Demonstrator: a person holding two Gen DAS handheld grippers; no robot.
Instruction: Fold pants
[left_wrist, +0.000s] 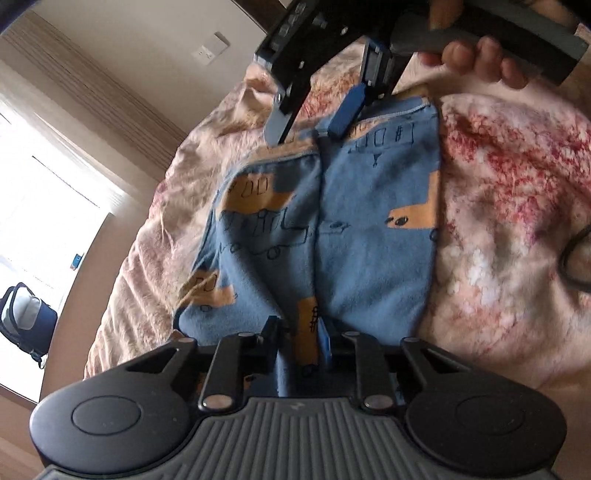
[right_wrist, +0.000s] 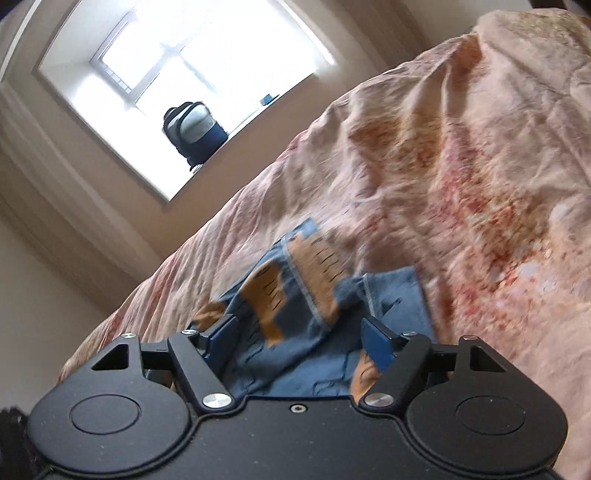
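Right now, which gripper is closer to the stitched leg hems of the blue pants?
Right. The right gripper is open right at the hems; the left gripper is clamped on the pants at the opposite end.

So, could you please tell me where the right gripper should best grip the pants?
Probably at the leg hems, coming from beyond the cuff end. The pants lie flat on the bedspread, and the right gripper already hangs open there.
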